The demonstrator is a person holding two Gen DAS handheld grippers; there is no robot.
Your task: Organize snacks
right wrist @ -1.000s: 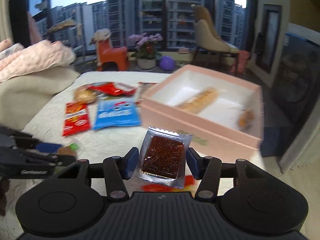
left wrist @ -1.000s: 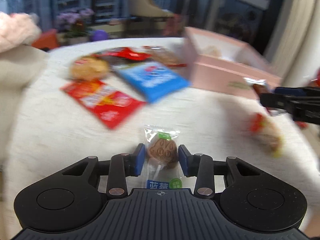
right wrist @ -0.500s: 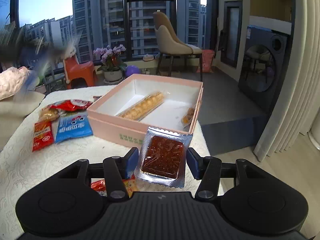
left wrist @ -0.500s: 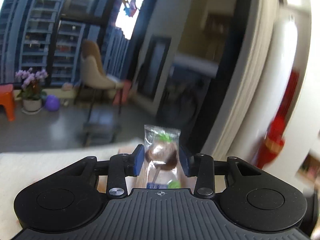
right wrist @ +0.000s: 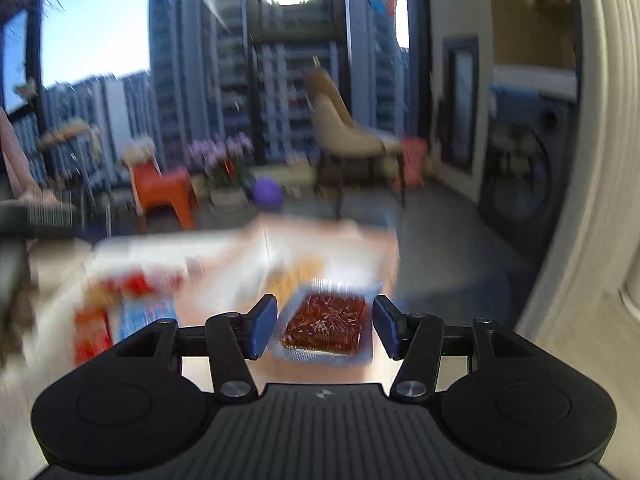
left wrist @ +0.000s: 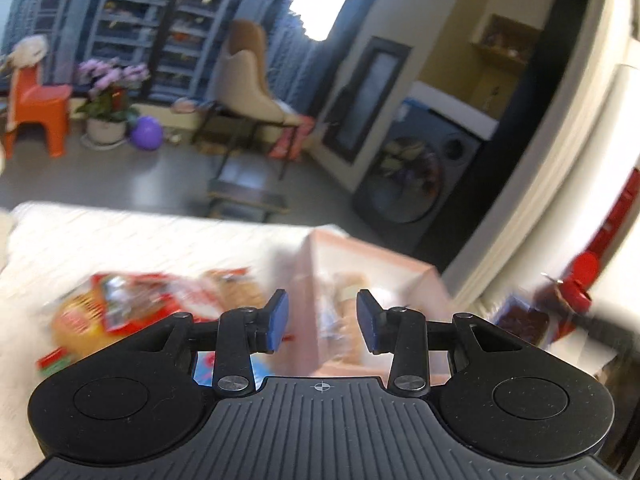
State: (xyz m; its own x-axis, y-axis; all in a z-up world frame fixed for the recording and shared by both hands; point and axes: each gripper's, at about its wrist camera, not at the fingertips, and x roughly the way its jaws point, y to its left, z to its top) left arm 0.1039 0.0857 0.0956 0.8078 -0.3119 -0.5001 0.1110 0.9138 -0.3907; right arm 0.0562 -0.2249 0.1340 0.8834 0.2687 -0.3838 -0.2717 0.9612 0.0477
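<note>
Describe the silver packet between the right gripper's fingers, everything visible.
The silver packet is a flat, foil-looking pouch with crimped edges and a clear window showing red-brown shredded contents. It lies tilted, window up and motion-blurred, between the pads of the right hand-held gripper, whose jaws have just been closing. Whether the pads press it cannot be told. Behind it is the blurred pink box.

Your left gripper (left wrist: 322, 322) points forward and slightly down, its blue pads (left wrist: 277, 322) well apart with nothing between them. Your right gripper (right wrist: 324, 326), to its right, tilts down too; its jaws have just been closing around a packet (right wrist: 326, 320). Blur hides whether the pads press it.
</note>
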